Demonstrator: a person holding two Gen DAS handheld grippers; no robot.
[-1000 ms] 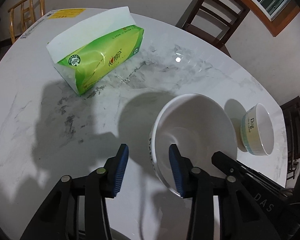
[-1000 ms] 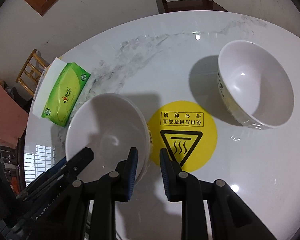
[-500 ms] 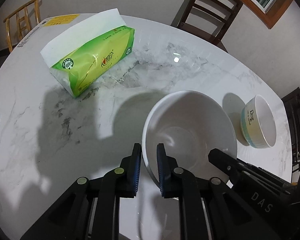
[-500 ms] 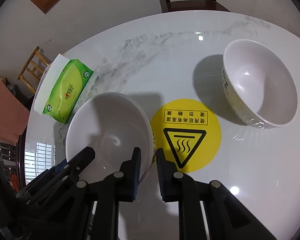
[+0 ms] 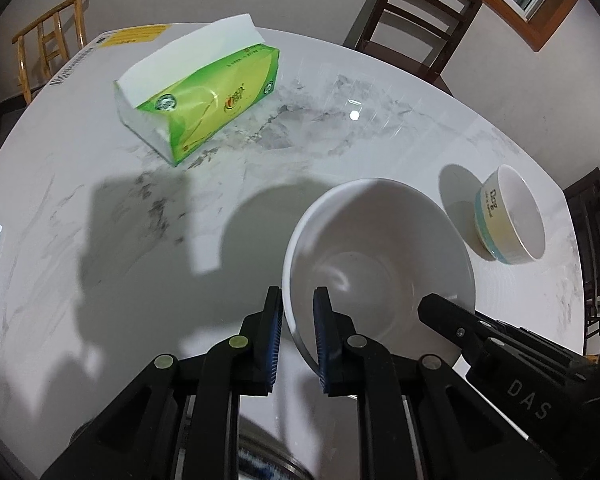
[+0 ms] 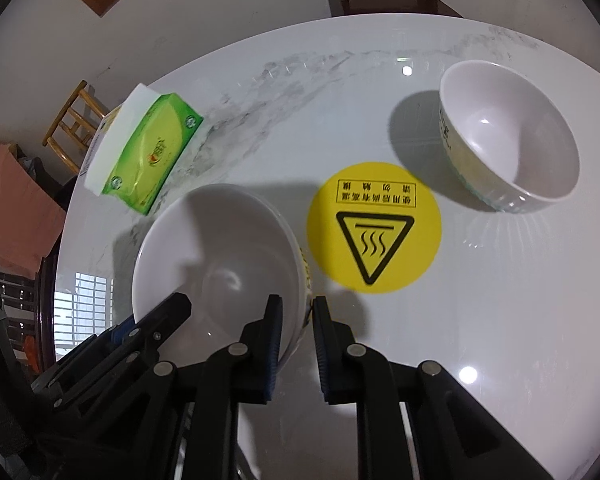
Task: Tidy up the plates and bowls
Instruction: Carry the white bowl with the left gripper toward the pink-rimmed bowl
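1. Two tongs grip one white bowl from opposite sides of its rim. The left tongs are clenched on the near-left rim, one pad outside the wall and one inside. The right tongs are clenched on the rim at the bowl's right side in the same way.

2. Location: the bowl sits low over the worktop, closest to both cameras; whether its foot touches the surface or hangs just clear I cannot tell.

3. Orientation: mouth up, tipped slightly. A round bowl has no true long axis in plan; its axis of symmetry runs close to vertical, leaning a little.

4. Risk, nearest first: thin-rim pinches on glossy ceramic. If either hand pulls sideways or rises unevenly, the rim could slip from a pad and the bowl drop or chip.

5. Risk: the two hands work against each other. Any twist between them levers the rim and may crack it or pop one grip.

6. Just beyond, a yellow hot-surface sticker lies beside the bowl; flat, no obstacle.

7. Farther right, a second bowl stands upright, mouth up, well apart. Likely the nesting partner; a misaligned descent would knock rim on rim.

8. Far left, a green tissue pack lies on its side, long axis diagonal, clear of the path.
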